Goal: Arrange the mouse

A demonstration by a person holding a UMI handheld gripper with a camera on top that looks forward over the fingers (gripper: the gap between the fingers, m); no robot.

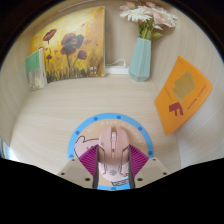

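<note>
Here we find the mouse (112, 148), a pale beige one, lying lengthwise between the two fingers of the gripper (112, 168), its nose pointing away from us toward the back of the desk (60, 110). The magenta pads (89, 160) sit against its flanks on both sides with no gap that we can make out, so we judge the gripper to be clamped on the mouse. Beneath and around it shows a round mouse mat (82, 130) with a blue rim; whether the mouse rests on that mat or is lifted a little above it, we cannot tell.

Beyond the mat the pale wooden desk runs to the wall. Against the wall leans a painting of poppies (70, 45), with a small greenish book (36, 68) standing just beside it. Further along stands a light-blue vase (142, 58) holding pink and white flowers (148, 14), and nearer to us an orange booklet (182, 92) lies tilted, well apart from the mat.

We take the step in hand to be the carrying or settling of the mouse on its mat. The next move, in our judgement, calls for setting it down square in the mat's middle, flat on its base, then parting the fingers evenly so neither pad drags it askew.
</note>
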